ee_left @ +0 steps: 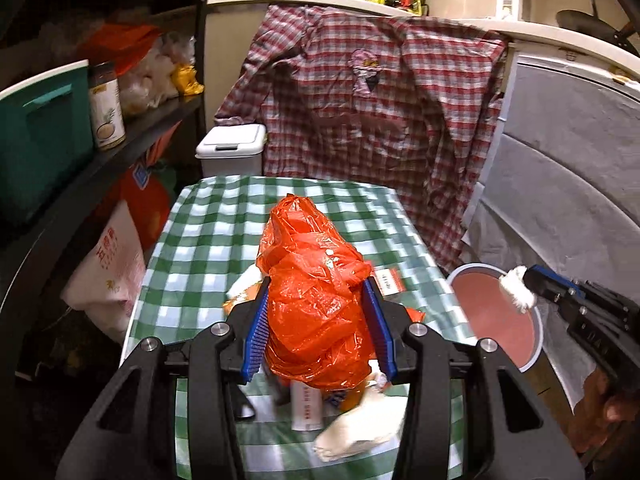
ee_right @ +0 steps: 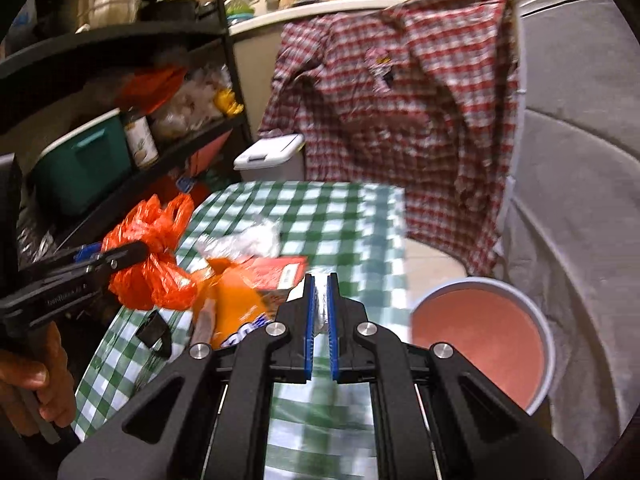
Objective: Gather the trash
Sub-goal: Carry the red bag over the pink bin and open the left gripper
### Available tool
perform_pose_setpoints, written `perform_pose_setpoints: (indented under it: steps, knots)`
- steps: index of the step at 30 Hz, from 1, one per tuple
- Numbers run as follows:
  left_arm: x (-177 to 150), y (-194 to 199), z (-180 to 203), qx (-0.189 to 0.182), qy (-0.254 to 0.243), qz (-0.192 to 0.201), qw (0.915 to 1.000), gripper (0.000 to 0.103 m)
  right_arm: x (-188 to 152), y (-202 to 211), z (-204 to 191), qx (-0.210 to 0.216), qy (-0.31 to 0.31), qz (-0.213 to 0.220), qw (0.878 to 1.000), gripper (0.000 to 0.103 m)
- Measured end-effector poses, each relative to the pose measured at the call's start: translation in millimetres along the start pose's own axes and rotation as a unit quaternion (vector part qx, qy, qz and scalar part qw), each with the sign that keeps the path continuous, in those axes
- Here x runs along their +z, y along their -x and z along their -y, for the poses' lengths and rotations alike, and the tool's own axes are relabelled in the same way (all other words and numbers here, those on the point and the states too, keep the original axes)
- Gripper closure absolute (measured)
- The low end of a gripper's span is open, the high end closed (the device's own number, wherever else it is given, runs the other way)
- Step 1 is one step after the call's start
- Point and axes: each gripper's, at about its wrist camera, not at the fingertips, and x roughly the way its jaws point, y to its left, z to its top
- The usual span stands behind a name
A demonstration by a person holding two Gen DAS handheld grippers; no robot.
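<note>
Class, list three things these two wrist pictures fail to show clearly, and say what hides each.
- Left wrist: trash under the orange bag, hidden by the bag.
- Right wrist: the white scrap, mostly hidden between the right gripper pads.
- Both: the bin bottom, covered by its pink liner.

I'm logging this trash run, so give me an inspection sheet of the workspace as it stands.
Surface: green checked tablecloth over the table.
Job's things: orange plastic bag; white tissue wad; round bin beside the table, pink liner.
Clutter: orange wrapper, red packet, white crumpled paper on the cloth.
Grippers: left gripper clamps the orange bag; right gripper shut on the tissue.
Cables: nothing seen.
Surroundings: plaid shirt hung ahead; dark shelf with teal box; white lidded bin.
</note>
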Motion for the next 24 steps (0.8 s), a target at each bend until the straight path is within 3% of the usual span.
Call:
perform_pose_setpoints:
  steps: [10, 24]
  knots:
    - [4.2, 7.4, 57.5, -0.023, -0.024, 0.035, 0.9988, 0.059, 15.8, 36.9, 50.7, -0.058, -0.009, 0.052, 0.997, 0.097]
    - [1.2, -3.2, 132.3, -0.075, -0.051, 0.047, 0.9948, 0.059, 29.2, 70.7, 117.9, -0.116, -0.035, 0.080, 0.989, 0.097]
